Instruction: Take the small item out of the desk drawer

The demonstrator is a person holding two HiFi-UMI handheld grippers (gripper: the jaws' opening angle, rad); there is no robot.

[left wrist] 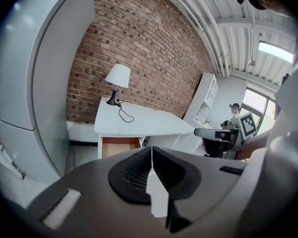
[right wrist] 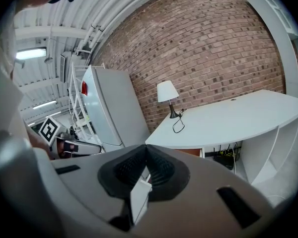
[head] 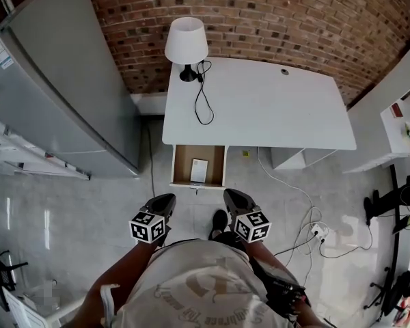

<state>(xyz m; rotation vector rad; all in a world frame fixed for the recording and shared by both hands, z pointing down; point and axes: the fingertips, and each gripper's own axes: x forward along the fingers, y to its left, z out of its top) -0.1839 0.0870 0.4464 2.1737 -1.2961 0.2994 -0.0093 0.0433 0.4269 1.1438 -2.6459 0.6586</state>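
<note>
Got a small white item (head: 199, 170) lying flat in the open desk drawer (head: 182, 164), long side running near-to-far, straight ahead and about midway between the left gripper (head: 165, 201) and right gripper (head: 233, 197). Both shut tight on nothing, hanging well short of the drawer. Looks like a toss-up for reach.

left gripper (head: 165, 202): jaws pressed together, nothing between them, I hold it low by my waist, pointing forward | right gripper (head: 232, 197): jaws together, empty, level with the left, a gap between | both my forearms (head: 120, 279) bent, angled inward
</note>
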